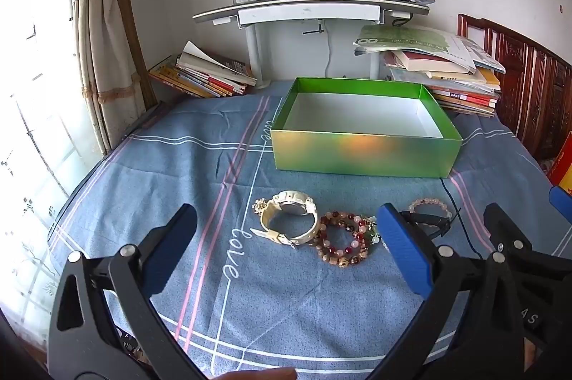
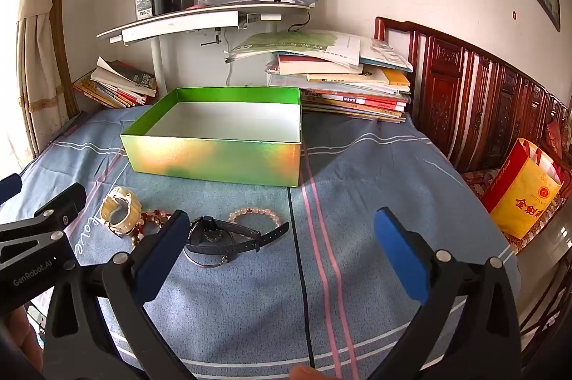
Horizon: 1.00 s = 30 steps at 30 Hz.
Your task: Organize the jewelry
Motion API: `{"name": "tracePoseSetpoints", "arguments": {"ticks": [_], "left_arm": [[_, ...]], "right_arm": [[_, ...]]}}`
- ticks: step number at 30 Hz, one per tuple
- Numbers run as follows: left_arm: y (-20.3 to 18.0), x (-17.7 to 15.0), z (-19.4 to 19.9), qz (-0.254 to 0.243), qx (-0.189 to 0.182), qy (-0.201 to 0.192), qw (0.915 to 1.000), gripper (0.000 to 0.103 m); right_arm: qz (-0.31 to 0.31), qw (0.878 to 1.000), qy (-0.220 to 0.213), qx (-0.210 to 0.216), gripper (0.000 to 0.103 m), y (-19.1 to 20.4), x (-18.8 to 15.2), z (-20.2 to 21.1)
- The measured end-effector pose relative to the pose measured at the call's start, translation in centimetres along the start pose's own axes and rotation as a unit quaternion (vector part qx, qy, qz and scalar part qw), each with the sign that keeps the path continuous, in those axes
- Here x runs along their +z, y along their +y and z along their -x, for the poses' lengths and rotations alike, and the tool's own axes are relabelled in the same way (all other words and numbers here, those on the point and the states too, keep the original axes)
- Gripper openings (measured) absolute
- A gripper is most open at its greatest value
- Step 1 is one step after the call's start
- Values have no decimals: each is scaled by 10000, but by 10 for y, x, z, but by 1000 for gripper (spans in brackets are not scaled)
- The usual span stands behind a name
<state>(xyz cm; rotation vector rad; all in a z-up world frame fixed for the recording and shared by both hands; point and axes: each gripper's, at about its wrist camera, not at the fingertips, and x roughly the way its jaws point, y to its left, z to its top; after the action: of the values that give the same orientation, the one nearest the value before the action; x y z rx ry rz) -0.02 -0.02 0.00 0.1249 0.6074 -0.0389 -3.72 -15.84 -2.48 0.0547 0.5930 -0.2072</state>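
Note:
An empty green box (image 1: 357, 154) (image 2: 214, 162) with a white floor stands on the blue cloth. In front of it lie a cream watch (image 1: 289, 219) (image 2: 116, 208), red and pink bead bracelets (image 1: 343, 240) (image 2: 150, 219), a black watch (image 2: 221, 235) on a thin silver bangle (image 2: 211, 263), and a pale pink bead bracelet (image 1: 429, 205) (image 2: 255, 213). My left gripper (image 1: 286, 217) hovers open just short of the cream watch and red beads, holding nothing. My right gripper (image 2: 282, 219) is open too, with the black watch near its left finger (image 2: 168, 247).
Stacks of books (image 1: 447, 72) (image 1: 207, 72) flank a white stand behind the box. A shelf (image 1: 307, 8) above carries a black flask. A curtain hangs at the left, a carved wooden headboard (image 2: 464, 101) runs along the right, and a yellow bag (image 2: 522, 194) leans beside it.

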Motion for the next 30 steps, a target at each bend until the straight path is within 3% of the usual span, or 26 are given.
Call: {"name": "tracePoseSetpoints", "arguments": {"ticks": [30], "left_arm": [[0, 0, -1, 0, -3, 14, 10000, 100]], "right_arm": [[0, 10000, 21, -2, 101, 0, 0, 0]]}}
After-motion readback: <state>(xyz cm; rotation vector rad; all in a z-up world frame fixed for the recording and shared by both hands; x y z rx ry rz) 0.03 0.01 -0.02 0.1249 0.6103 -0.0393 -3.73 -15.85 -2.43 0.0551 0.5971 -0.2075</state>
